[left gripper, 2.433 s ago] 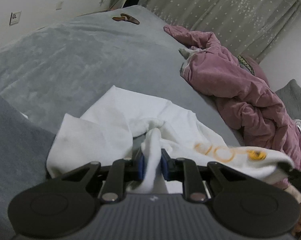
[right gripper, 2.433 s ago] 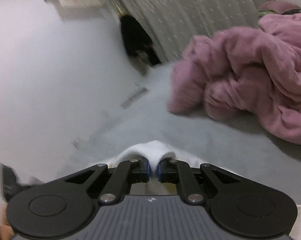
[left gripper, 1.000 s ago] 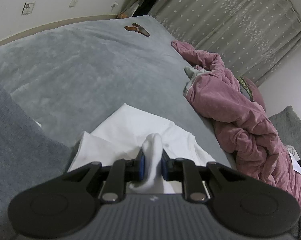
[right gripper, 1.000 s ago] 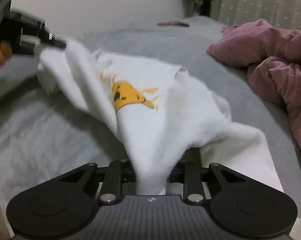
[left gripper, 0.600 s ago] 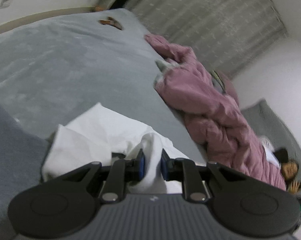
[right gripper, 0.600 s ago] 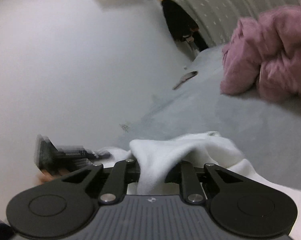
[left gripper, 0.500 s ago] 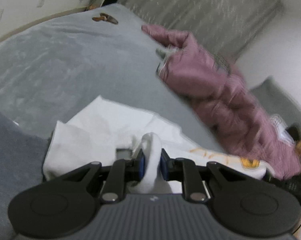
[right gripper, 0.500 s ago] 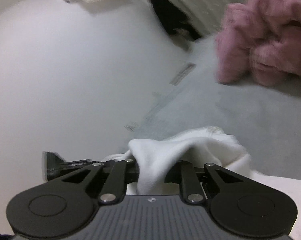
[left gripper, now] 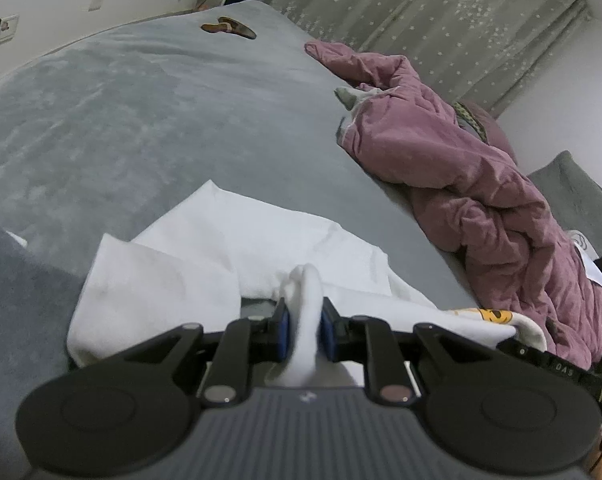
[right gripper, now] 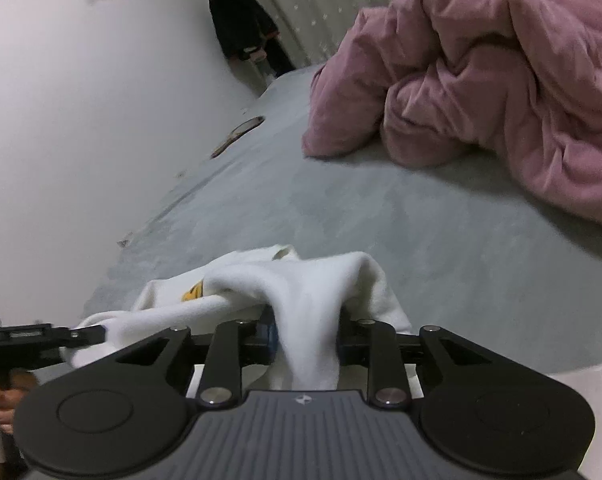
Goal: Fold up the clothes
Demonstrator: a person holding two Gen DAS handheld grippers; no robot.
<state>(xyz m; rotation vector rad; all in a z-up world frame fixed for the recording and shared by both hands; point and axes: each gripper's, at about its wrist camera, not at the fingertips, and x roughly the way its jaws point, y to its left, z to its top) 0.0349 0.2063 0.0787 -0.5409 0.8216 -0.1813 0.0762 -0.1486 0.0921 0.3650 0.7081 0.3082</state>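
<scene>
Left wrist view: left gripper (left gripper: 304, 330) pinches white garment (left gripper: 237, 248) on near grey bed (left gripper: 141, 112); right gripper (right gripper: 305, 334), jaws opening around cloth, apparently releasing a fold; next, regrip.

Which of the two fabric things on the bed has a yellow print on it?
The white garment, the one held in the left gripper. Its yellow print shows near the right gripper. The pink quilt, bunched further back, is plain.
</scene>
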